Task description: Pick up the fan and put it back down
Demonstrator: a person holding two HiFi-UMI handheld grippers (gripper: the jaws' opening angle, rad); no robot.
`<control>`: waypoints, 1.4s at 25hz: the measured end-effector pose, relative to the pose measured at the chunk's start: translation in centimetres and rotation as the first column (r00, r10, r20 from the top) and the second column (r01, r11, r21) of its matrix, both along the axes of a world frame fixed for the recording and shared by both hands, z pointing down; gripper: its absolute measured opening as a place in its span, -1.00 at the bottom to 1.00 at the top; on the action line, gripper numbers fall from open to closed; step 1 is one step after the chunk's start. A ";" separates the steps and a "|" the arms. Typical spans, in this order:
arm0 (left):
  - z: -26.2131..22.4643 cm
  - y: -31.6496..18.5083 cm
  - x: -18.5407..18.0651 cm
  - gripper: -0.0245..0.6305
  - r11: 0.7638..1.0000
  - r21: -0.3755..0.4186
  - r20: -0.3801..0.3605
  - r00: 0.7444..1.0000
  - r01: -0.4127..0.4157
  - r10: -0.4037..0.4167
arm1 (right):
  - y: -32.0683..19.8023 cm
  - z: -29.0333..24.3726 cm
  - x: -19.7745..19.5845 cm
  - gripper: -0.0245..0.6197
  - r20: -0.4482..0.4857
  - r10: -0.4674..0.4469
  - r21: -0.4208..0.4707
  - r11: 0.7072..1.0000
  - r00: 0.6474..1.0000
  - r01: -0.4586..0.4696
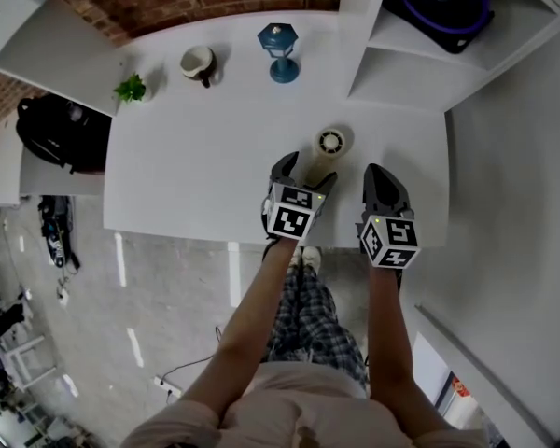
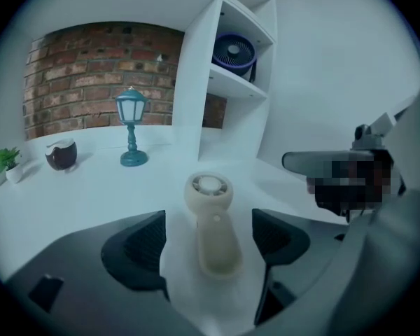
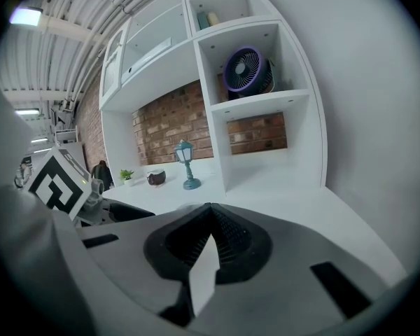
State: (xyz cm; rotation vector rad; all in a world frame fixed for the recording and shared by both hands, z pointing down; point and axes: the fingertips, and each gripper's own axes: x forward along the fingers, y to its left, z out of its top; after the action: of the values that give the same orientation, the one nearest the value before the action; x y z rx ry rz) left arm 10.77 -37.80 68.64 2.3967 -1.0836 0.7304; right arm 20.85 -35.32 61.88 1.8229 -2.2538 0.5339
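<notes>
The left and middle of the table lie bare, giving wide room to pass. At the back stand a plant, a mug and a lamp, well apart, with gaps between them. A shelf unit blocks the back right corner, and a wall shuts the right side. The fan lies between the parted jaws of the left gripper, with a gap on each side of its handle. The right gripper, jaws together, crowds the room near its right.
</notes>
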 end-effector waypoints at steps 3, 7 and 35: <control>1.5 0.4 0.8 0.28 0.999 -0.043 0.071 0.997 -0.027 0.030 | 0.2 0.2 0.3 -0.87 -0.004 -0.001 -0.005 1.000 1.000 0.001; 2.9 0.9 1.5 0.27 0.993 -0.109 0.142 0.989 -0.036 0.051 | 0.6 0.5 0.9 -0.87 -0.004 0.007 -0.016 1.000 1.000 -0.007; -2.5 0.0 -0.5 -0.30 1.000 -0.021 0.158 0.987 0.018 -0.015 | 2.2 -1.8 1.6 -0.87 -0.015 0.042 0.012 0.999 0.999 -0.042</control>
State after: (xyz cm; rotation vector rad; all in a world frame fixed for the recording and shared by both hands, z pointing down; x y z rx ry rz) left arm 10.26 -37.76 66.14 2.3400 -1.1488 0.9355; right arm 22.41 -33.14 60.06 1.8767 -2.2179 0.5128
